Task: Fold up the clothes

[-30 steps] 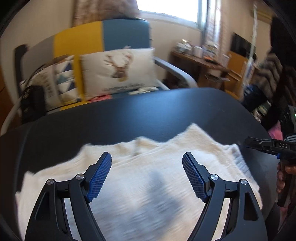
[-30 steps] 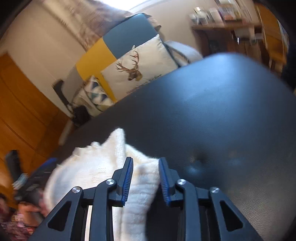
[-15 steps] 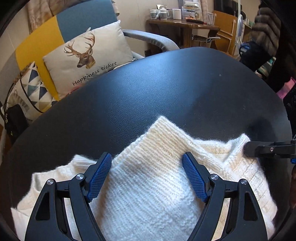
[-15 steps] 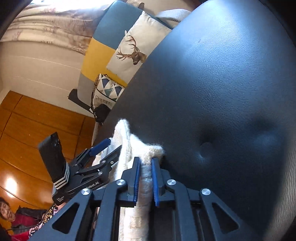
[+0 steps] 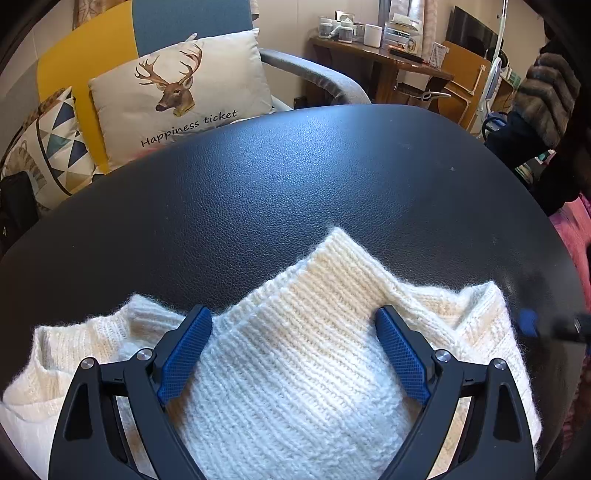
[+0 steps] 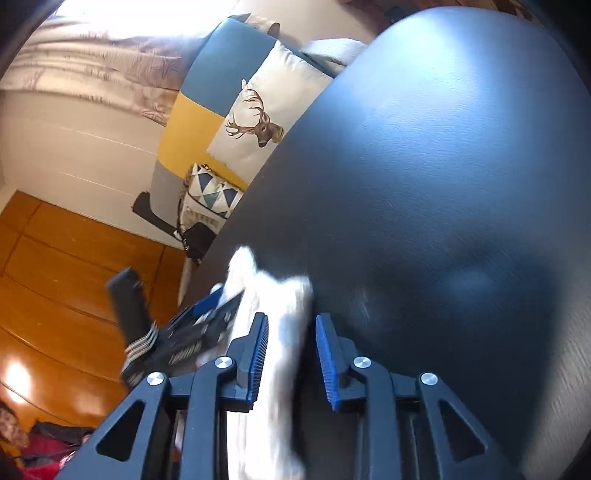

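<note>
I have the cream knitted sweater point(image 5: 295, 369) lying bunched on the round black leather-look table point(image 5: 295, 177), at the near edge, with one ribbed corner folded up into a point toward the middle of the table.

My left gripper point(image 5: 293, 354) hangs over the sweater with its jaws spread wide, and they have just been opening further. The blue pads point(image 5: 184, 354) sit on either side of the folded panel, down among the knit, but they do not squeeze it; the wool between them lies slack.

My right gripper point(image 6: 291, 354) is at the sweater's right-hand edge. Its jaws stand at a narrow gap and have just been opening after a tight pinch. A white fold of the sweater point(image 6: 280, 332) runs up between the pads; it lies against the left pad, while a dark gap shows between the fold and the right pad, so I read the grip as let go. This view is blurred, so I can't make out the knit there in any detail. In the left wrist view the right gripper shows only as a smeared blue tip at the right rim of the table.

Behind the table stands an armchair point(image 5: 177, 33) in yellow and blue with a deer cushion point(image 5: 177, 92) reading "Happiness ticket" and a triangle-patterned cushion point(image 5: 55, 147) beside it. A wooden desk point(image 5: 380, 59) with small containers stands further back.
</note>
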Demonstrator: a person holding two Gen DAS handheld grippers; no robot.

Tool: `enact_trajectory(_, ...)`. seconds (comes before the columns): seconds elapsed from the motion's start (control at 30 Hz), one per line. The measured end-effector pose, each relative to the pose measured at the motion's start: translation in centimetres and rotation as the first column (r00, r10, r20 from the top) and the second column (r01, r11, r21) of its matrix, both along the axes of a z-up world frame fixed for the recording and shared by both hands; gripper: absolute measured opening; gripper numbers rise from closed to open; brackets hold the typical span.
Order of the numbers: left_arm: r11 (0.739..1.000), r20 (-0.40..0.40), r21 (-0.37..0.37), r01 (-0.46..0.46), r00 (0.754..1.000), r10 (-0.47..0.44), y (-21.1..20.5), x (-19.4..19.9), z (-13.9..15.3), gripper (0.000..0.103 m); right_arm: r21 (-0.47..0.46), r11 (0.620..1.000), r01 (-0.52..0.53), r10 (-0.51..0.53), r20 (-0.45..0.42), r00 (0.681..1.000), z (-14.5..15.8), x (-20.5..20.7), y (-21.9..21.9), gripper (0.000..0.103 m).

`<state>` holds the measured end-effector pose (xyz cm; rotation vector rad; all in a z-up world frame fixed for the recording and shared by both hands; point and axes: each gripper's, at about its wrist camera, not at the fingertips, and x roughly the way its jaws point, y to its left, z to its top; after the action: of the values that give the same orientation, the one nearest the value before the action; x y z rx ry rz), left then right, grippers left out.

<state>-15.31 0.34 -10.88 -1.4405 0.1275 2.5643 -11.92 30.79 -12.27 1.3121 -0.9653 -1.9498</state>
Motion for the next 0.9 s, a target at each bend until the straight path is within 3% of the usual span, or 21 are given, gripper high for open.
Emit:
enact_trajectory(0.17,1.0,-0.001,-0.004,-0.002,1.0,0.002,0.1,0.0,0.0,0.092,-0.058,0.991,-0.122,0.125,0.047,0.991,-0.6,3.6,-0.3,0.028)
enact_trajectory(0.3,1.0,-0.002,-0.006,-0.004,1.0,0.004,0.1,-0.1,0.1,0.092,0.062,0.977,-0.203,0.202,0.017,0.979,0.0,4.5,-2.5,0.025)
enact_trajectory(0.33,1.0,-0.003,-0.006,-0.004,1.0,0.004,0.1,-0.1,0.1,0.092,0.074,0.976,-0.205,0.204,0.015,0.979,0.0,4.6,-2.7,0.017)
enact_trajectory(0.4,1.0,-0.004,-0.007,-0.004,1.0,0.004,0.1,-0.1,0.0,0.092,0.082,0.976,-0.202,0.201,0.014,0.979,0.0,4.8,-2.8,0.012)
enact_trajectory(0.67,1.0,-0.006,-0.007,-0.007,1.0,0.007,0.2,-0.1,-0.1,0.094,0.09,0.987,-0.13,0.129,0.012,0.992,-0.7,6.4,-1.5,0.009)
enact_trajectory(0.8,1.0,-0.008,-0.006,-0.008,1.0,0.008,0.2,-0.1,-0.2,0.094,0.166,0.974,-0.154,0.158,-0.016,0.987,0.0,6.5,-2.2,0.012)
enact_trajectory(0.9,1.0,-0.008,-0.006,-0.009,1.0,0.009,0.2,-0.1,-0.2,0.094,0.303,0.947,-0.105,0.141,-0.1,0.985,2.3,6.5,-2.4,0.019)
